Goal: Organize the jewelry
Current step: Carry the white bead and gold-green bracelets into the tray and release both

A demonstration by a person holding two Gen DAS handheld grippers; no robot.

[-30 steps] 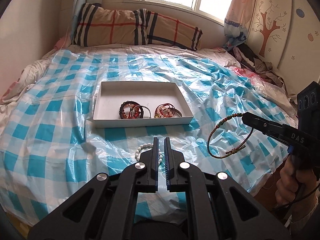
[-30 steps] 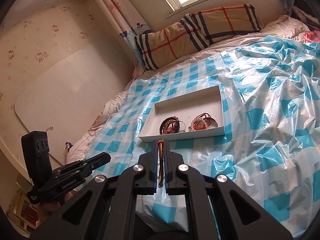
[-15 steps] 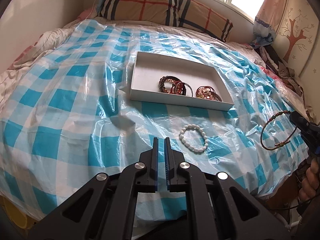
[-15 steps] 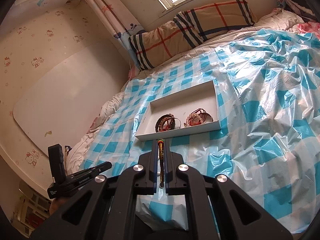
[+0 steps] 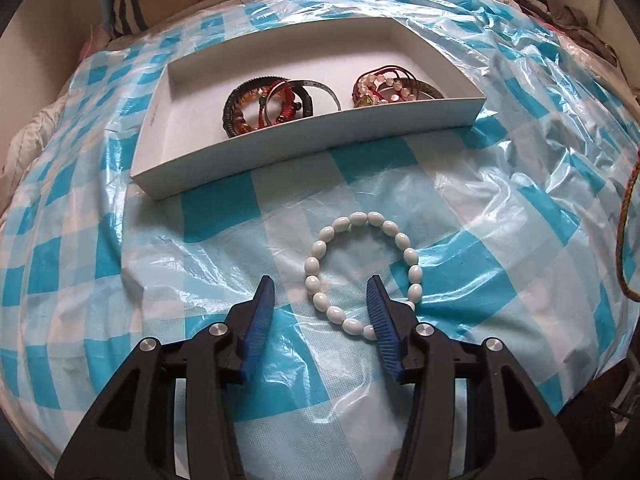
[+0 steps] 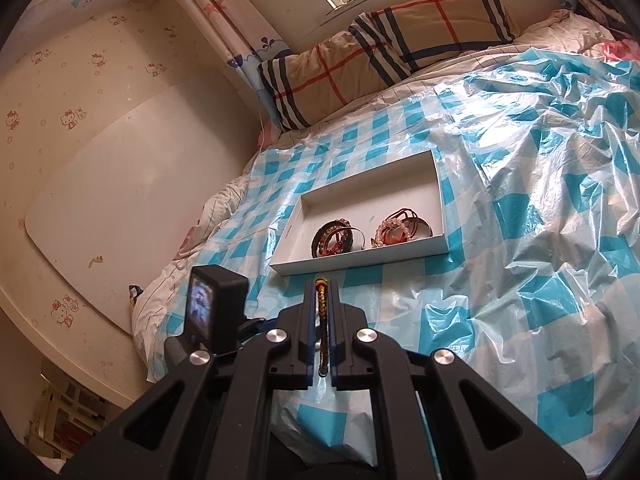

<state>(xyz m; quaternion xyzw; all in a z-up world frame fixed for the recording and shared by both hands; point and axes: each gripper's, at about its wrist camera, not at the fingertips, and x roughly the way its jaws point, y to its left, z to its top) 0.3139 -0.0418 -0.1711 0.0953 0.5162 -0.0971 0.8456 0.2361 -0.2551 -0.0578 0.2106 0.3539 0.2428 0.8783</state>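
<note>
White bead bracelet [image 5: 362, 270] lies flat on blue-checked plastic sheet [image 5: 500, 208], near front edge of bed, just in front of white tray [image 5: 304, 138]. Left gripper [image 5: 320, 298] low over sheet, fingers spread wide, holding nothing; right finger [image 5: 380, 312] overlaps bracelet's ring, left finger outside it. Right gripper [image 6: 321, 312] closed on woven cord bracelet [image 6: 322, 320], cord clamped between pads. Tray holds two clusters of bracelets: dark cluster [image 5: 266, 102] centre, red-and-pearl cluster [image 5: 386, 86] toward right end.
</note>
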